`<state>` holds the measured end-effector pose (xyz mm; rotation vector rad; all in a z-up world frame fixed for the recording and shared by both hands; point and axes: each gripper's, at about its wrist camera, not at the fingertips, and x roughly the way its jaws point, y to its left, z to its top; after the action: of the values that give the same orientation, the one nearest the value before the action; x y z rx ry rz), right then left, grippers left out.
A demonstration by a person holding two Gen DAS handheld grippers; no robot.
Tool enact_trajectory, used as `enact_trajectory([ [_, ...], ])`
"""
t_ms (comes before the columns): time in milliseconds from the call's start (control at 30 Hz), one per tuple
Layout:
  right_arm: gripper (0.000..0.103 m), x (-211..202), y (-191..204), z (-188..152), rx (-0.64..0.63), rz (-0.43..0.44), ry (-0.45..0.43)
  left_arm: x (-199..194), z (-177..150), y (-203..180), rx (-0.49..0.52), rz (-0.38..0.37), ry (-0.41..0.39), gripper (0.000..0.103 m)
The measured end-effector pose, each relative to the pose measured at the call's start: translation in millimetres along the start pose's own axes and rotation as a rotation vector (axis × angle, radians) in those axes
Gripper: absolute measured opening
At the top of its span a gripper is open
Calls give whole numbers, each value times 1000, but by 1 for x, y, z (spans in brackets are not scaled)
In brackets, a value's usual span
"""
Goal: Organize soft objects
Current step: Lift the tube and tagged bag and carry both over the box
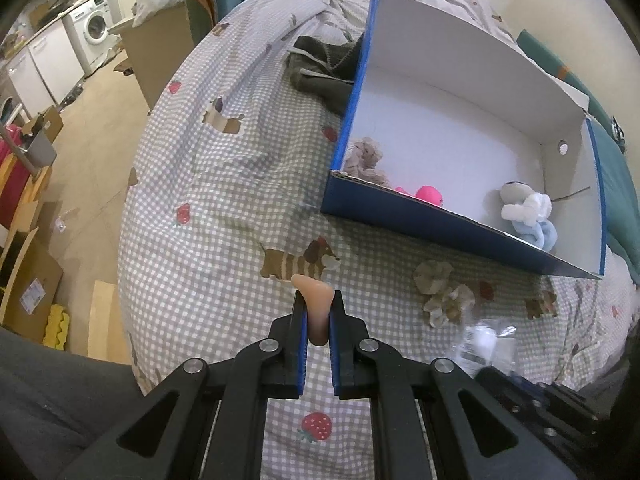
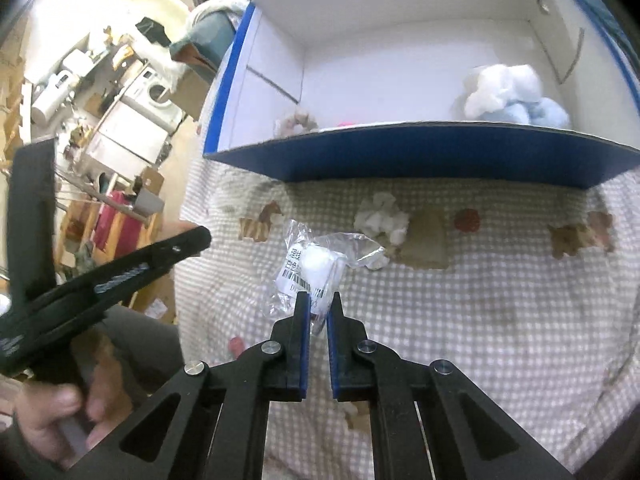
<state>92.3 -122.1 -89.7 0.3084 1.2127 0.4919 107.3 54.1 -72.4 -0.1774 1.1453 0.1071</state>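
Observation:
My left gripper is shut on a soft peach-coloured piece and holds it above the checked bedspread, left of the blue box. My right gripper is shut on the edge of a clear plastic bag holding something white and a barcode label. The box has a white inside and holds a beige scrunchie, a pink toy and a blue-white fluffy toy. A cream scrunchie lies on the bed in front of the box; it also shows in the right wrist view.
A dark olive cloth lies on the bed behind the box's left wall. The bed edge drops at the left to a floor with cardboard boxes and a washing machine. The left gripper body shows at the right wrist view's left.

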Motion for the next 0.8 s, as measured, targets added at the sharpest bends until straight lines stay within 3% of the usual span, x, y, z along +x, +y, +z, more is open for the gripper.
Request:
enact_trajectory([
  [200,10,-18,-11,2,22,7,-40,0,-4,-11,47,3,-11,8],
  [300,10,-26,-16,1,56,42,-50,-1,-6,-15,49,-38,-9,8],
  [533,10,-60,-28,11,65,59,-122,-30,1,-30,70,-89,-131,8],
  [633,10,-75,-34,22,59,49,-162,-47,18,-39,104,-142,-177,8],
  [800,10,-97,-44,49,42,33,-226,-61,53,-60,177,-150,-224,8],
])
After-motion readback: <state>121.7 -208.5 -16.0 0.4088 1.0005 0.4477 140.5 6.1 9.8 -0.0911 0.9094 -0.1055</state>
